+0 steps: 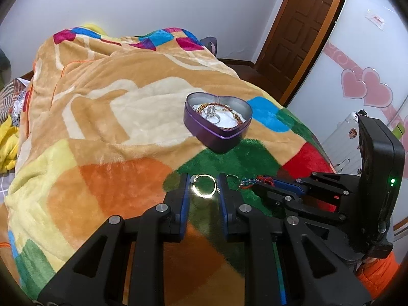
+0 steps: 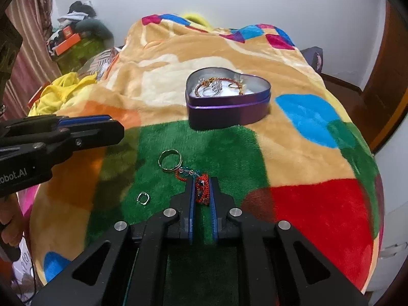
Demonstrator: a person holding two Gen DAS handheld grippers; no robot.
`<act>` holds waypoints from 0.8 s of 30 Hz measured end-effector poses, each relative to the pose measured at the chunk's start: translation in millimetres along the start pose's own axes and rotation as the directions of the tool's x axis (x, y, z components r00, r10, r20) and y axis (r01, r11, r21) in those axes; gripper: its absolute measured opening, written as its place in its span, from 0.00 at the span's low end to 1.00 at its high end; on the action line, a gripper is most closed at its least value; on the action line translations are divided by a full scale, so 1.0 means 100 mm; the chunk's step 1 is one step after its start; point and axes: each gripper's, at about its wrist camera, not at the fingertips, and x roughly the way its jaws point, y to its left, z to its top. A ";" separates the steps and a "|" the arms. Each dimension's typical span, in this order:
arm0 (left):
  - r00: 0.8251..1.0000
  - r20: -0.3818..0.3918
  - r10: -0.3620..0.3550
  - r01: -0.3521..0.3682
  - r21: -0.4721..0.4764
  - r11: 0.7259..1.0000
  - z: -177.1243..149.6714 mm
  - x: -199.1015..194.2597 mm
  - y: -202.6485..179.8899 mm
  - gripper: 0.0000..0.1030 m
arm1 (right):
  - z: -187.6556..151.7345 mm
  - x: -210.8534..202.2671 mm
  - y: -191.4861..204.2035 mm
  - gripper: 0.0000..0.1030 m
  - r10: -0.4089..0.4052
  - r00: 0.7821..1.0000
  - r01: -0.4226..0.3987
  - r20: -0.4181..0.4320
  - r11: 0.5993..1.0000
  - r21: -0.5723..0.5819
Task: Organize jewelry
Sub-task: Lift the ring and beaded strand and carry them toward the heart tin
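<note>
Left tongs (image 1: 202, 185) are partly open, low over the green patch of the blanket (image 1: 102, 107) on the bed, gripping nothing. In the left wrist view a ring (image 1: 204, 187) shows in the gap between the fingers, glare on it, apparently lying on the blanket rather than touching either pad; can't tell its height relative to the pads. In the right wrist view the left tongs (image 2: 112, 125) sit off to the left, above the blanket and apart from the jewelry. Right tongs (image 2: 202, 190) are nearly closed, pads on both sides of the red beaded charm (image 2: 201, 188), which seems pinched between them, resting on the green patch. A short blue-and-clear chain (image 2: 188, 172) runs from the charm to a key ring (image 2: 170, 160) lying flat just ahead of the fingertips. A small ring (image 2: 143, 198) lies on the green to the left of the right tongs, apart from the key ring. The purple heart tin (image 2: 229, 112), lid off, stands farther back on the blanket, well apart from both tongs; inside are a braided bracelet (image 2: 219, 80) and a silver ring (image 2: 216, 88) on white padding.
</note>
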 end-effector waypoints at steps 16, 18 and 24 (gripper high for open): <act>0.996 0.087 0.007 -0.011 0.041 0.999 0.29 -0.15 -0.16 0.19 | 0.24 -0.38 -0.11 0.08 -0.011 0.990 0.005 0.137 0.999 0.044; 0.995 0.095 0.008 -0.013 0.048 0.999 0.33 -0.15 -0.17 0.19 | 0.27 -0.42 -0.14 0.08 -0.011 0.988 0.003 0.155 0.999 0.054; 0.994 0.109 0.003 -0.010 0.057 0.998 0.43 -0.10 -0.20 0.19 | 0.38 -0.50 -0.19 0.09 -0.022 0.978 0.009 0.208 0.998 0.066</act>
